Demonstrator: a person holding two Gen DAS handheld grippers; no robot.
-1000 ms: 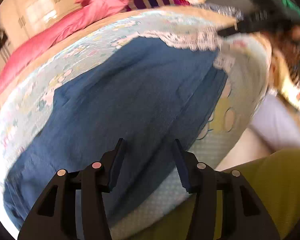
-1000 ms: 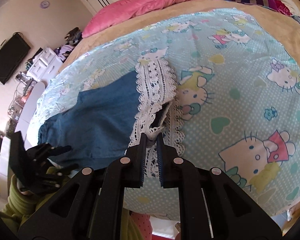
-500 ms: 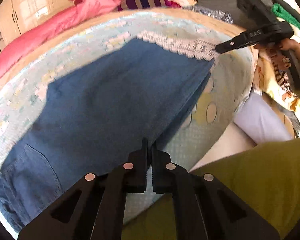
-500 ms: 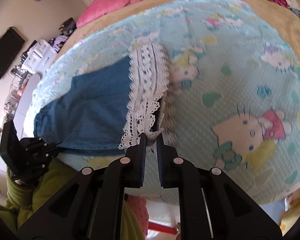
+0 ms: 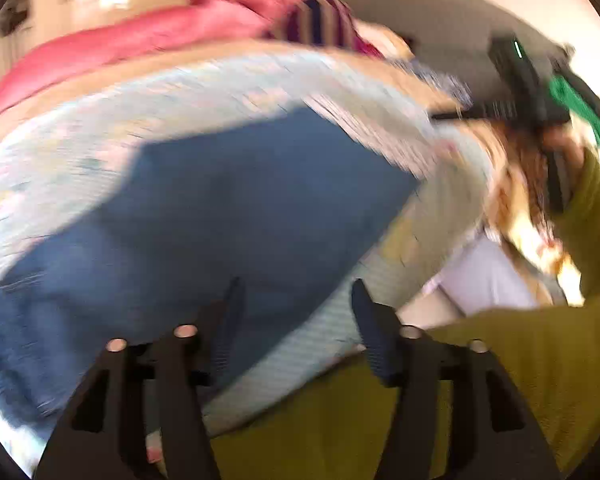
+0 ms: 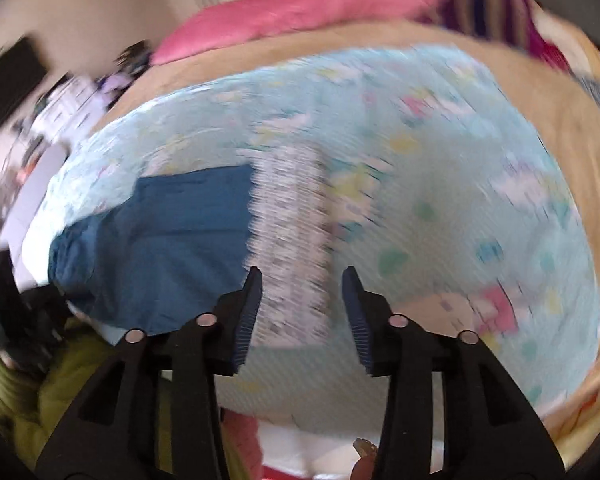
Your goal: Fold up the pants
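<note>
Nearest, the left gripper [image 5: 296, 304] has just been opening and stands wide with nothing between its pads, above the near edge of the blue denim pants with a white lace hem [image 5: 204, 216]. The right gripper [image 6: 302, 300] has likewise just opened partway, empty, over the lace hem [image 6: 292, 236]. The pants lie flat on the pale blue cartoon-print bedsheet [image 6: 440, 208], so one fold looks just laid. Next, probably, comes regripping for a second fold. Beyond lies a pink quilt [image 6: 300, 4].

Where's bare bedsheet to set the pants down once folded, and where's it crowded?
Free: the cartoon-print sheet right of the pants' lace hem, out to the tan blanket. Crowded: the blue pants cover the sheet's left side; the pink duvet and striped cloth fill the far edge.
</note>
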